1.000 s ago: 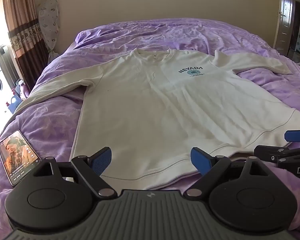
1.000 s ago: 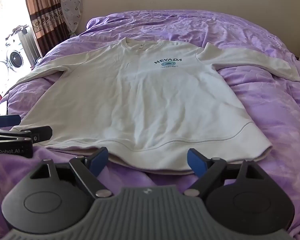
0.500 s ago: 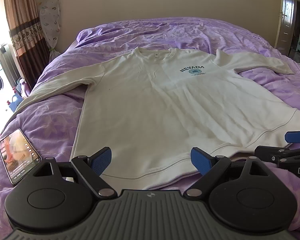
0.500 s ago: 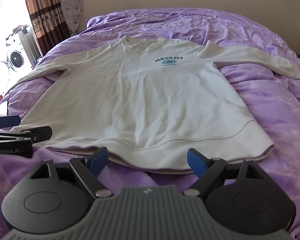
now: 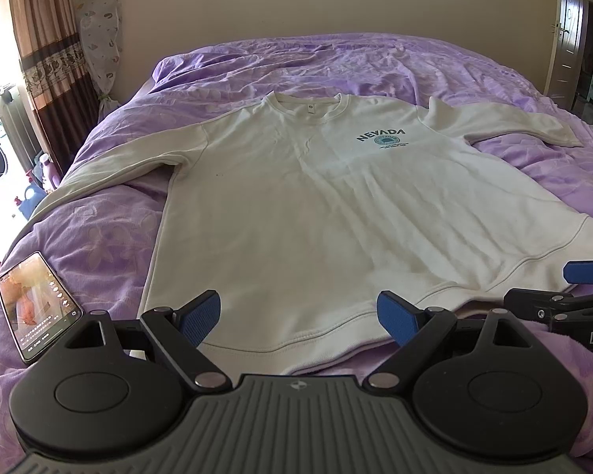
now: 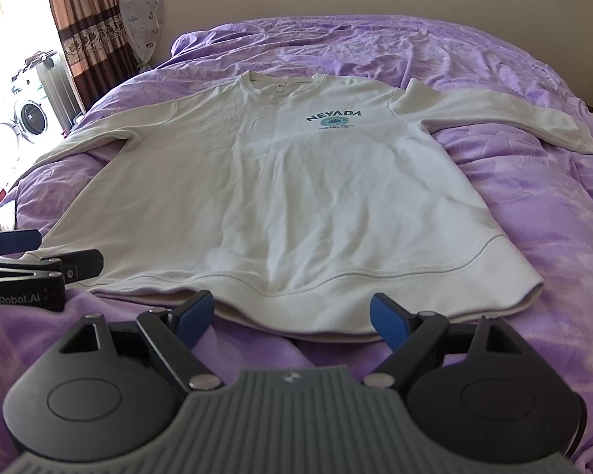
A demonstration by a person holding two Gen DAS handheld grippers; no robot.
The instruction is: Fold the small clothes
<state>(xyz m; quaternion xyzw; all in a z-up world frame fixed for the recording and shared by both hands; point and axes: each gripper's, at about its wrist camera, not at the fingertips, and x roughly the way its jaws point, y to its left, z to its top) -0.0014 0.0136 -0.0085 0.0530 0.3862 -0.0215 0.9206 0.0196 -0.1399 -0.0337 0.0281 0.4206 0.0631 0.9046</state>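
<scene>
Sweatshirt (image 5: 336, 205), cream with a NEVADA print, lies flat and face up on a purple bedspread (image 5: 110, 229). At left stand a brown curtain (image 5: 47, 59) and a washing machine (image 6: 29, 116); a lit phone (image 5: 35, 304) rests on the cover. Left gripper (image 5: 298, 316) and right gripper (image 6: 290, 318) sit at the hem, fingers spread, holding nothing.

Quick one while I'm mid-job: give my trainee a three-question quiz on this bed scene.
1. True or false: the left tool is shut on the sweatshirt.
2. Which lies beside the sweatshirt's hem corner in the left wrist view? A. phone B. book C. pillow
3. Fill in: the sweatshirt lies flat on the bed with both sleeves spread ____.

Key: 1 false, both tools, right tool included, are open and empty; 2 A; 3 outward.
</scene>
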